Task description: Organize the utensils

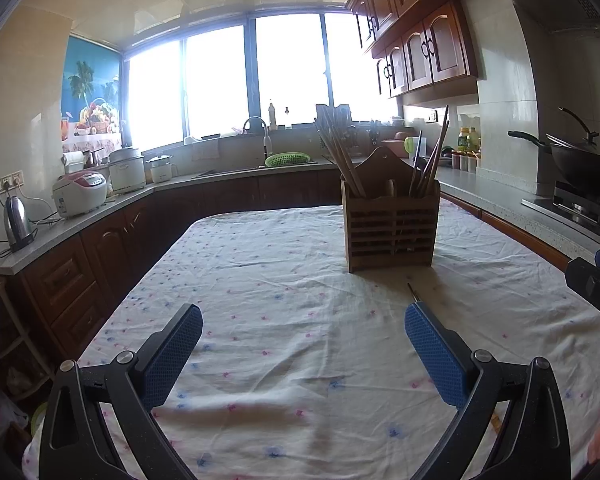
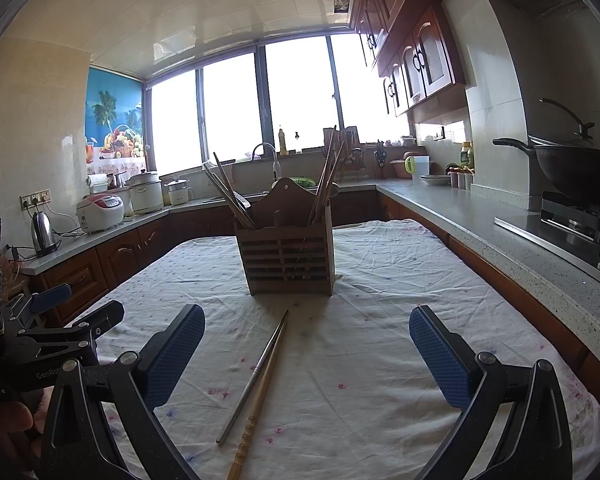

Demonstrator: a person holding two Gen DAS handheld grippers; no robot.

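A slatted wooden utensil holder (image 2: 290,258) stands on the cloth-covered table (image 2: 400,280), with several chopsticks (image 2: 232,200) leaning in its left and right compartments. It also shows in the left wrist view (image 1: 392,228). A metal chopstick (image 2: 252,380) and a wooden chopstick (image 2: 260,396) lie side by side on the cloth in front of the holder, between my right gripper's fingers. My right gripper (image 2: 306,336) is open and empty above them. My left gripper (image 1: 303,334) is open and empty; only a chopstick tip (image 1: 413,293) shows by its right finger.
A counter runs round the room: kettle (image 1: 17,222) and rice cookers (image 1: 80,192) on the left, sink (image 1: 260,148) at the back, wok (image 2: 580,168) on the stove at the right. The left gripper's body (image 2: 48,340) shows at the right view's left edge.
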